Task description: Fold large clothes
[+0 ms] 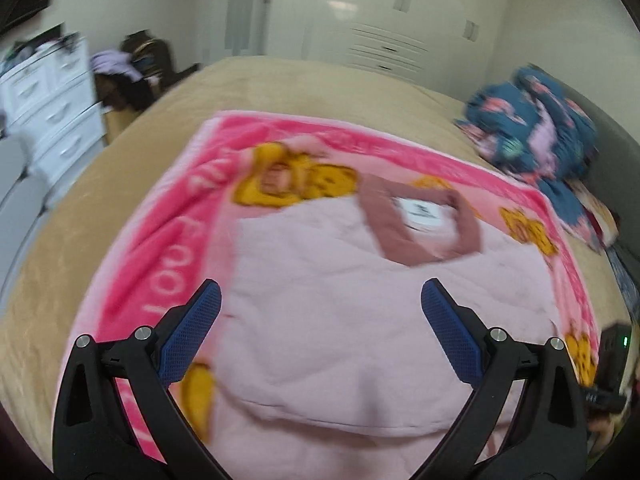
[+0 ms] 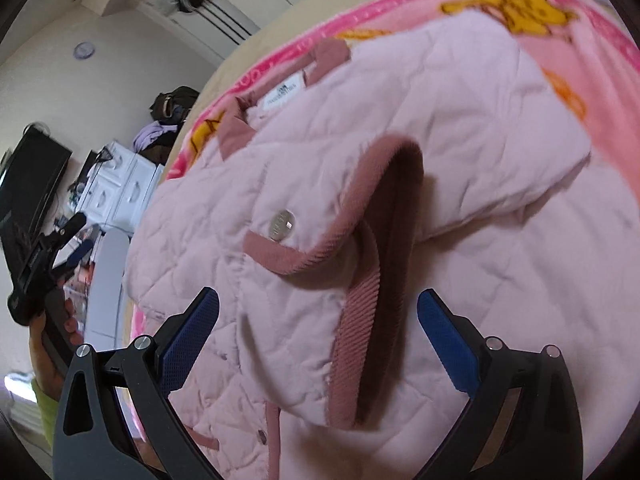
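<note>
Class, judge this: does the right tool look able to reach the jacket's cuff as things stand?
Probably yes: the right tool is open, and the cuff lies right ahead between its fingers, nothing covering it.

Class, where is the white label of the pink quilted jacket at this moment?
The white label sits inside the dusty-pink collar, upper middle in the right wrist view; the pink quilted jacket lies on the pink cartoon blanket.

Each black plastic hand-held gripper, left [image 1: 321, 322] and right [image 2: 319, 330], has two angular arms with round silver screws and blue mesh-textured pads [image 1: 191, 334]; a yellow-green sleeve [image 2: 48, 412] shows.
</note>
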`<move>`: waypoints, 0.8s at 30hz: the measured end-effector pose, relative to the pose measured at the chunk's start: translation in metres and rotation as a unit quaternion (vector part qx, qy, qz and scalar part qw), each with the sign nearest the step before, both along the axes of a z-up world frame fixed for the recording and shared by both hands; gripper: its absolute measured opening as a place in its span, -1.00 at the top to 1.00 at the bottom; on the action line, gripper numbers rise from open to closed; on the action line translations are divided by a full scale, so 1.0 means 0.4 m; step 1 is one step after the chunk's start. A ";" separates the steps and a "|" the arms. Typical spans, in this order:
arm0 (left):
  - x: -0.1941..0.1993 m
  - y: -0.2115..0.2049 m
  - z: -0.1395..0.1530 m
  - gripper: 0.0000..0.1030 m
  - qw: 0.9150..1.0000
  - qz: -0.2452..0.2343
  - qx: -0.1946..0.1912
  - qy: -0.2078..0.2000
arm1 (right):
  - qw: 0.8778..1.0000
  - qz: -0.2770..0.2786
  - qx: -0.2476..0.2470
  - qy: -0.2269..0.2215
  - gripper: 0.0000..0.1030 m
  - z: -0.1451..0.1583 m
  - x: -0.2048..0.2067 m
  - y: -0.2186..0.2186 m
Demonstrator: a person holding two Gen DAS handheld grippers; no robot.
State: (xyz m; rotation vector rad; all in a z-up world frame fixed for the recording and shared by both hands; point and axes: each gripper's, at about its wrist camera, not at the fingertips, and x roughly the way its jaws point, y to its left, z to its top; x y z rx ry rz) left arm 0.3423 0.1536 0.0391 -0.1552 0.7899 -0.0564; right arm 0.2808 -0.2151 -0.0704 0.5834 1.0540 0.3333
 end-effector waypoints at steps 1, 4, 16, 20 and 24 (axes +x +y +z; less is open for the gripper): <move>0.002 0.028 -0.001 -0.82 1.000 0.013 -0.005 0.002 | 1.000 -0.013 0.001 0.006 -0.92 -0.012 0.002 0.001; 0.005 0.082 -0.002 -0.82 0.999 0.041 -0.014 -0.001 | 1.000 -0.030 0.004 0.002 -0.92 -0.020 0.003 0.003; 0.016 0.126 -0.001 -0.82 0.997 0.051 -0.054 -0.007 | 0.985 0.029 -0.042 -0.167 0.72 0.187 0.013 0.048; 0.014 0.125 0.002 -0.82 0.997 0.053 -0.057 -0.011 | 0.964 0.056 -0.087 -0.246 0.73 0.323 0.052 0.068; 0.015 0.122 0.001 -0.82 0.997 0.049 -0.056 -0.009 | 0.954 0.066 -0.112 -0.271 0.73 0.375 0.106 0.058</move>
